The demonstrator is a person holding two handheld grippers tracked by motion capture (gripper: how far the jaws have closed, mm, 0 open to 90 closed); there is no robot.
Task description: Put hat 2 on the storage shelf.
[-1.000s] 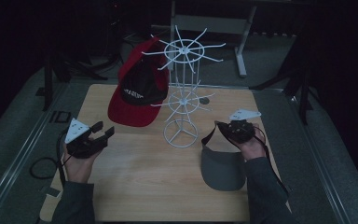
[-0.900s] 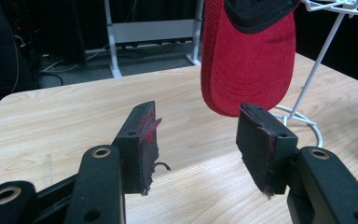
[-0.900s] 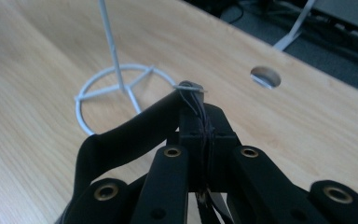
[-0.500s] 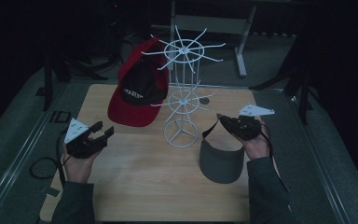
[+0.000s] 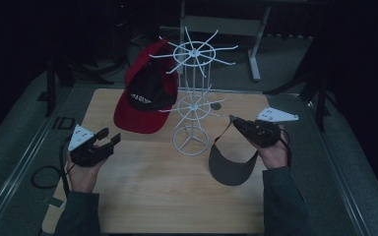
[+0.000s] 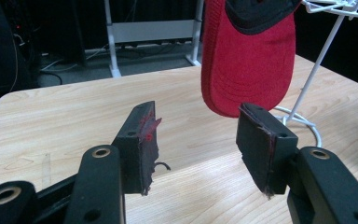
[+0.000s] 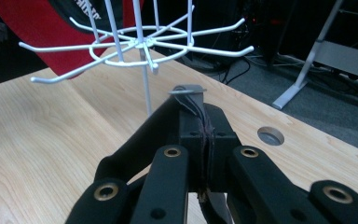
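Left gripper (image 5: pixel 109 138): black body, two flat black jaws on linked arms with brass-ringed rivet holes; pads (image 6: pixel 142 144) worn, ragged-edged, smeared red. Pale grey three-cornered plate on top; black cable looping from its rear.
Right gripper (image 5: pixel 232 119): same black build, brass-ringed holes, frayed pad edges, grey three-cornered plate, black cable.
Person: dark grey-green long sleeves (image 5: pixel 76 216) on both forearms.

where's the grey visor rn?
High view: the grey visor hangs from the shut right gripper, right of the white wire rack's base, over the wooden table.
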